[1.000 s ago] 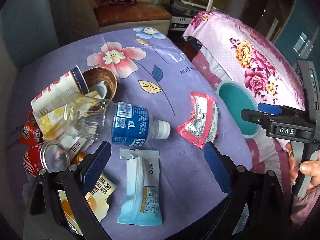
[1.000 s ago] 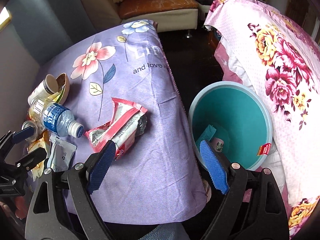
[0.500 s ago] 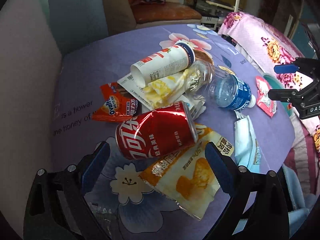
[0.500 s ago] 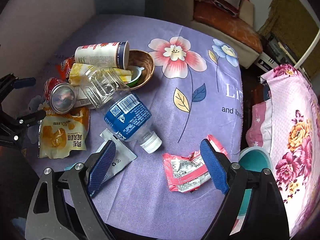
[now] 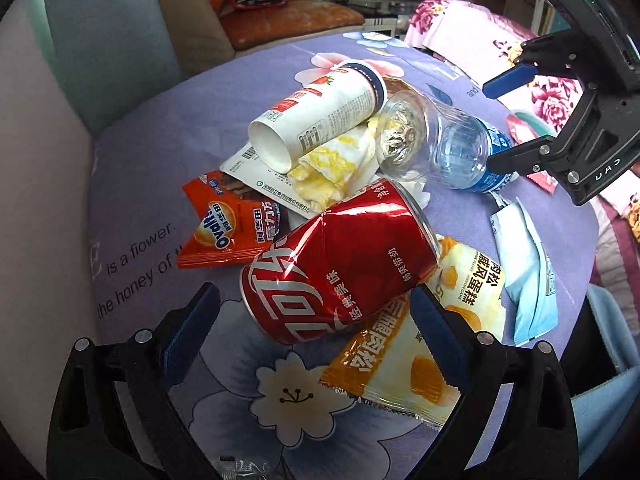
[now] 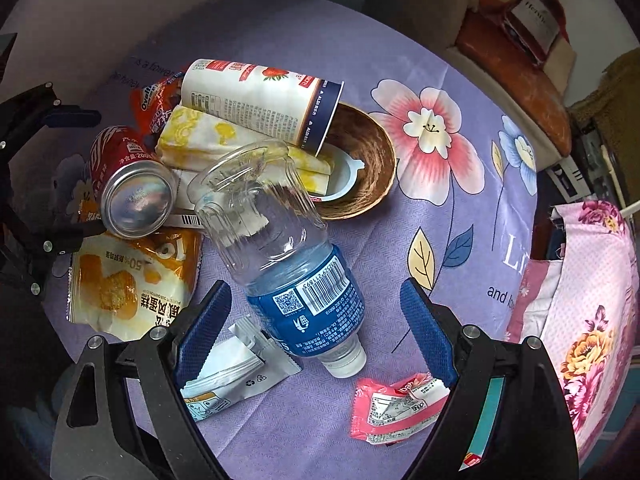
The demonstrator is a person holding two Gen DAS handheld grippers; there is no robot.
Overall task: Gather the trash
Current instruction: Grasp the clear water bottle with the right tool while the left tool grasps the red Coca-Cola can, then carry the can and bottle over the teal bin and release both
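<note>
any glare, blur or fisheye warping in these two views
Left wrist view: bright glare streaks on the dented red can, objects sharp, dark vignette at the corners, table edge bowed by the fisheye. Right wrist view: soft highlights on the clear bottle, barcode readable so little blur, the same curved edges and black corners.

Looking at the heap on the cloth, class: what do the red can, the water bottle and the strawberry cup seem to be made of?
Red can: thin glossy metal, probably aluminium; dented wall, silver end.
Water bottle: clear ribbed plastic with a blue film label.
Strawberry cup: matte printed paperboard, it seems; white inside.
</note>
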